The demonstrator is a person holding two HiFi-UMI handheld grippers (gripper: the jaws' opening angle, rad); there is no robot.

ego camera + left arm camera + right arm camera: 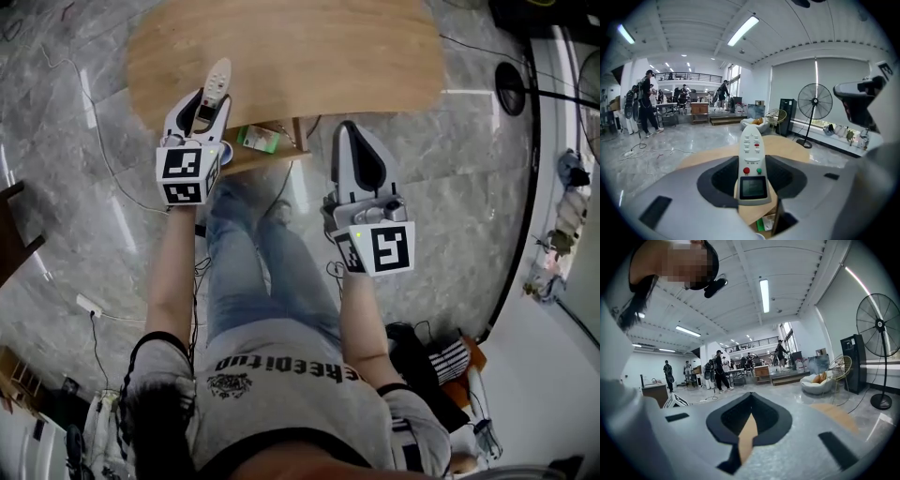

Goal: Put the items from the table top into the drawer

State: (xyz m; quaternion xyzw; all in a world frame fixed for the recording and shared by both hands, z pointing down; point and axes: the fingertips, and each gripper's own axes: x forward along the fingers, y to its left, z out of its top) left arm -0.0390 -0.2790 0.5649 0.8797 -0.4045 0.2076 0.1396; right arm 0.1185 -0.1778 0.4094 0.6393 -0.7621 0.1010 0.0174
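A white remote control (217, 80) with a small screen and red and green buttons (752, 159) is clamped between the jaws of my left gripper (208, 101), which is held up over the near edge of the round wooden table (281, 47). Just under that edge an open drawer (272, 150) shows a green packet (257, 140) inside. In the left gripper view the drawer (774, 224) lies below the remote. My right gripper (349, 131) hovers to the right of the drawer, its jaws meeting at the tip with nothing between them (749, 401).
The floor is grey marble with cables and a power strip (89, 305). A standing fan (814, 102) is beyond the table, and its black base (511, 87) sits to the table's right. People stand far off in the hall. My legs are below the drawer.
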